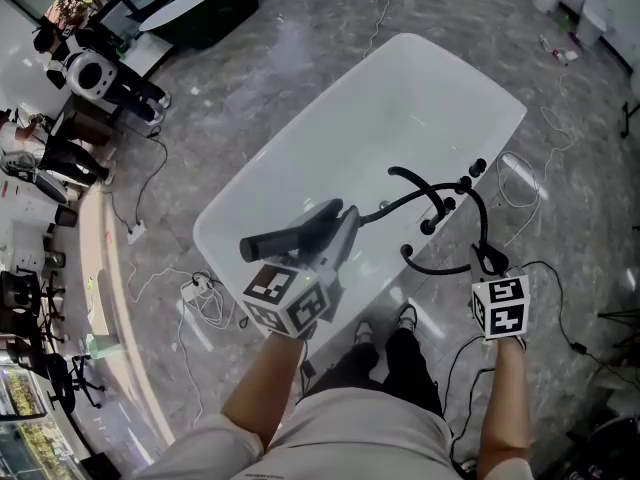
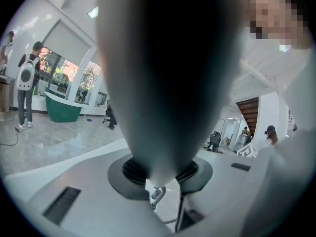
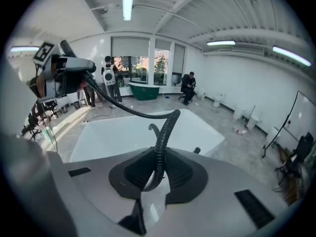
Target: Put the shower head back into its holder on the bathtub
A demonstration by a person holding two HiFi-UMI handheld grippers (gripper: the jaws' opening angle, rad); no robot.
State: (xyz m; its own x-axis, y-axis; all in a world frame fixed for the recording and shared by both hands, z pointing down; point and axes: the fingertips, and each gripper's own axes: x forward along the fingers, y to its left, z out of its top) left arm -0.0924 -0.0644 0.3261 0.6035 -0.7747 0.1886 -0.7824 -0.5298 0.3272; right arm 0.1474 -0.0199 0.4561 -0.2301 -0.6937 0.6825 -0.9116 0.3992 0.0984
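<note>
A white bathtub [image 1: 310, 138] fills the middle of the head view. My left gripper [image 1: 335, 230] is shut on the black shower head [image 1: 292, 236], held level over the tub's near end. In the left gripper view the shower head [image 2: 168, 73] is a dark mass between the jaws that blocks most of the picture. My right gripper [image 1: 488, 260] is shut on the black ribbed hose [image 1: 483, 218], just outside the near right rim. In the right gripper view the hose [image 3: 160, 142] rises from the jaws and curves left to the shower head [image 3: 74, 65]. The black tap set [image 1: 440, 200] stands on that rim.
Loose cables and a power strip [image 1: 205, 293] lie on the floor left of the tub, and a white cable [image 1: 520, 183] lies to its right. A dark green tub [image 3: 144, 90] stands by the far windows, with people [image 3: 109, 78] near it. My feet [image 1: 380, 333] are close to the tub.
</note>
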